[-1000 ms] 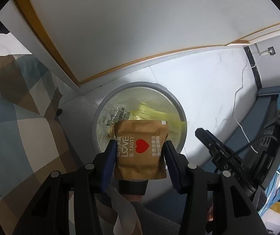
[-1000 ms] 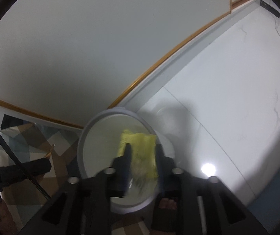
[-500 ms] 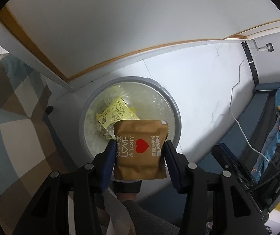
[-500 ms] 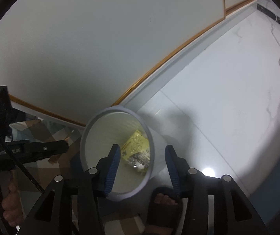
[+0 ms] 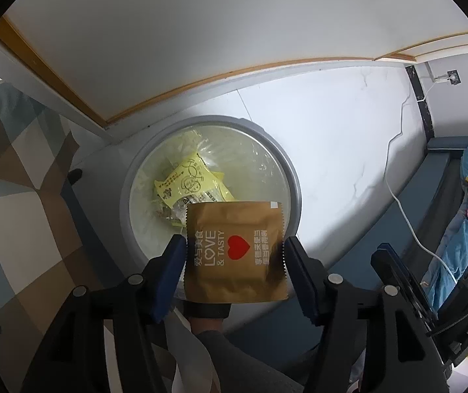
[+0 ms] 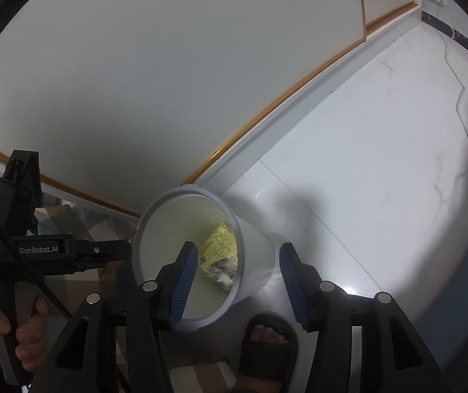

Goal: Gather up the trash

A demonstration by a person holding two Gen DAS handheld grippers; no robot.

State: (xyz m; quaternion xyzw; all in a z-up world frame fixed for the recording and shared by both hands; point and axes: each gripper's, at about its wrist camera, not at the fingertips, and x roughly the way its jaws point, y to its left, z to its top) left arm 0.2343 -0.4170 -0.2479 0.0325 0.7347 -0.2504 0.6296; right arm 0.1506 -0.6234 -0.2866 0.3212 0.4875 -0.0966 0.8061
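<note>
1. Bkgd: white tiled floor (image 5: 332, 163), pale wall panel w/ gold trim across top of both views; checked cloth (image 5: 11, 229) at left edge, white cable (image 5: 404, 216) trailing at right.
2. Left gripper (image 5: 234, 240): lower centre of left view, pointing steeply down. Jaws opening; brown packet (image 5: 234, 262) sits between them, pads look just off its side edges, so prob. no real squeeze left.
3. Brown packet: flat foil-type snack sachet, red heart + "LOVE & TASTY" print, crimped zigzag edges. Hangs over near rim of bin (image 5: 129, 196), upper half overlapping bin mouth in frame.
4. Handling est.: v. light, thin, floppy if empty, film slick. Best hold = across the two side seams near mid-height, as here; a flat face would slide. Light enough to flutter, so could catch the rim instead of dropping in.
5. Right gripper (image 6: 237, 246): bottom centre of right view. Jaws opening, moderately wide, nothing between them; bin seen beyond.
6. Bin: round, grey rim, clear liner. Yellow wrapper (image 5: 188, 183) + other crumpled film already inside.
7. Misc: person's hand (image 6: 21, 337) on left tool handle, lower left of right view; foot in black slipper (image 6: 266, 344) just below bin.
</note>
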